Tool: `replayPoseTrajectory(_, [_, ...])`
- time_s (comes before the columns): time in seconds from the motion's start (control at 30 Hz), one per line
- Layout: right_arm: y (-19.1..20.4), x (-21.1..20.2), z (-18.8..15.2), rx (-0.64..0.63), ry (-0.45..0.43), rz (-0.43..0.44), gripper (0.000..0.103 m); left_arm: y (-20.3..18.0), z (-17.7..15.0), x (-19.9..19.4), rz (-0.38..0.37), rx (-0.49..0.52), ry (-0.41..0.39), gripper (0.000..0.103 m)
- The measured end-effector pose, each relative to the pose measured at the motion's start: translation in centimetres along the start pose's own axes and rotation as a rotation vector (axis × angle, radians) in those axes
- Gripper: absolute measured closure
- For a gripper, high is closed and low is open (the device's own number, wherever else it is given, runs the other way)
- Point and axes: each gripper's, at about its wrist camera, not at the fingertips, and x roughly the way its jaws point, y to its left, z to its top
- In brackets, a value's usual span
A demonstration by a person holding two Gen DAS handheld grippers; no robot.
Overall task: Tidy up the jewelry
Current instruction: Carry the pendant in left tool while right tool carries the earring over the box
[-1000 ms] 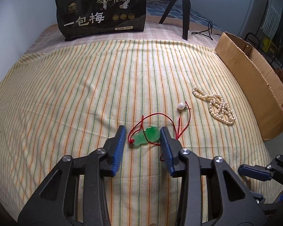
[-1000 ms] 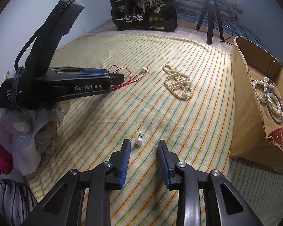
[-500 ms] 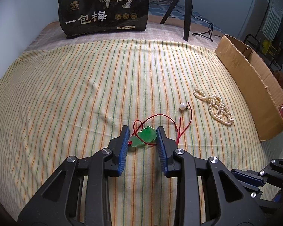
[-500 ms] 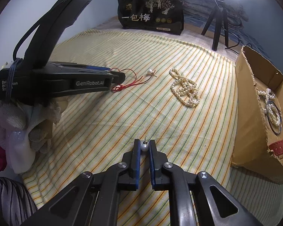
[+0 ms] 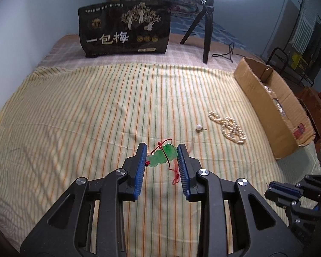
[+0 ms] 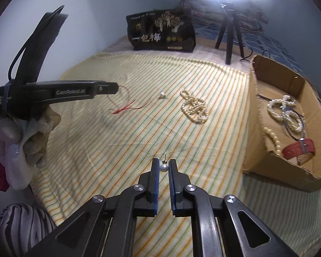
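A: Grippers, two. Status?

B: Left gripper (image 5: 162, 157): clamped on one green pendant (image 5: 163, 154), lifted above the striped cloth (image 5: 75, 128), its red cord (image 5: 175, 172) dangling. Right gripper (image 6: 164, 168): pinched on one pearl stud earring (image 6: 164, 167), post pointing up and away.

A: Loose items on the cloth?

B: One pearl earring (image 5: 198, 127), one pearl necklace (image 5: 231, 127) in a heap just beside it (nearer the box side). Count: two.

A: Container?

B: One cardboard box (image 6: 254, 115) at the cloth's right edge, open-topped, near wall torn. Inside: pearl strands (image 6: 283, 111) (number unclear), one red band (image 6: 298, 148).

A: Room to move?

B: Bare cloth lies between the right gripper and the box. Far edge: one black bag (image 5: 126, 30), one tripod (image 5: 206, 32).
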Motion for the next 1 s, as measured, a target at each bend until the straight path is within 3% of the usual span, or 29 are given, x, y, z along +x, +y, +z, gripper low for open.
replayPoseTrajectory(0.53, [-3.9, -8.7, -1.3, 0.103, -0.122, -0.067, 0.097, -4.1, 1.7, -6.8, -0.086, 0.070, -0.103, 0.074])
replayPoseTrajectory(1.0, [-8.1, -13.5, -2.4, 0.175, -0.184, -0.137, 0.097, -10.0, 4.7, -7.9, -0.165, 0.145, -0.146, 0.074])
